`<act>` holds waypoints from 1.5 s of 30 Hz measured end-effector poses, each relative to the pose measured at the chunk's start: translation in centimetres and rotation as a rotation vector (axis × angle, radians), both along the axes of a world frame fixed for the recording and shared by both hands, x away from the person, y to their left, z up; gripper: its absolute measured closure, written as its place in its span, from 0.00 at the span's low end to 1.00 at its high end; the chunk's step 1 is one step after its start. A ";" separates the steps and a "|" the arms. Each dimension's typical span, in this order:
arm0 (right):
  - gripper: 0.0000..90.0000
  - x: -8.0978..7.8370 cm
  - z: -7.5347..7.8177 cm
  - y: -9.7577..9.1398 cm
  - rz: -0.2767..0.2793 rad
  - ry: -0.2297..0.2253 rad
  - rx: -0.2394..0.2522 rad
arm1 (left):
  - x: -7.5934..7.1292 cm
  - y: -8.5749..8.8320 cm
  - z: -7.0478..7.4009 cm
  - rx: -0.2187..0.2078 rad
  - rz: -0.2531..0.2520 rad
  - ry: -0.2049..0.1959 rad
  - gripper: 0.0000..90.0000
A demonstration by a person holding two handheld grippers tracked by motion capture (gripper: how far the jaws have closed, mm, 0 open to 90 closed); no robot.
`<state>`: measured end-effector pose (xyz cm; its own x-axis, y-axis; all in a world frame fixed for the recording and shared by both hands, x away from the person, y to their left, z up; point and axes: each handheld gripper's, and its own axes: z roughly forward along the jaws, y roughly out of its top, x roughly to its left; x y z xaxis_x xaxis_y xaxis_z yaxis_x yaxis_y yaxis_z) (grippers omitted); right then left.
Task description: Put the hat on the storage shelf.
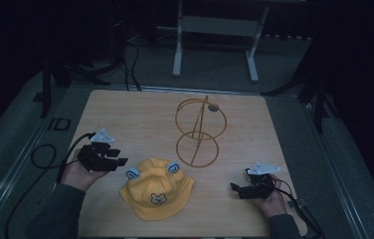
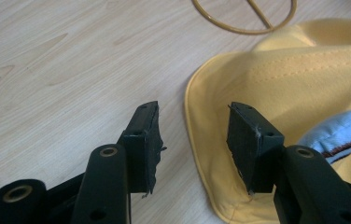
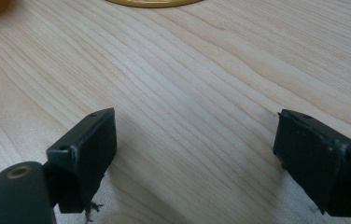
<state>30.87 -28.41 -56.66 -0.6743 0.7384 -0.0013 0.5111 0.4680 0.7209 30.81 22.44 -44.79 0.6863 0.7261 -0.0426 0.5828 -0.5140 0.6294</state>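
Near the front edge of the wooden table (image 1: 125, 114), a yellow hat (image 1: 156, 190) is lying flat, its brim close to that edge. Just left of it the left gripper (image 2: 193, 135) is hovering, jaws parted astride the brim's rim. Well right, the right gripper (image 3: 194, 161) is gaping wide over bare wood. Behind the hat a gold wire stand (image 1: 199, 132) is sitting mid-table.

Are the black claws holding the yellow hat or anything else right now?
No, nothing is held. The left gripper is open, one jaw over the yellow hat's brim without pinching it. The right gripper is open above bare table.
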 end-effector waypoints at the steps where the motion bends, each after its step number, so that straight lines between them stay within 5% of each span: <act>1: 0.15 0.0 0.0 0.0 0.000 -0.001 0.000 | 0.0 0.0 0.1 0.000 -0.004 0.003 0.60; 22: 0.16 0.0 0.0 0.0 -0.006 -0.003 0.002 | 0.2 -1.0 2.5 -0.012 -0.116 0.008 0.60; 45: 0.16 0.0 0.0 0.0 -0.007 -0.004 0.002 | 0.5 -3.7 3.8 0.043 -0.226 0.039 0.60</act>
<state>30.85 -28.45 -56.66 -0.6695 0.7429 -0.0024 0.5114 0.4632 0.7238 31.31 18.79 -41.03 0.8300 0.5560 -0.0442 0.4733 -0.6602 0.5832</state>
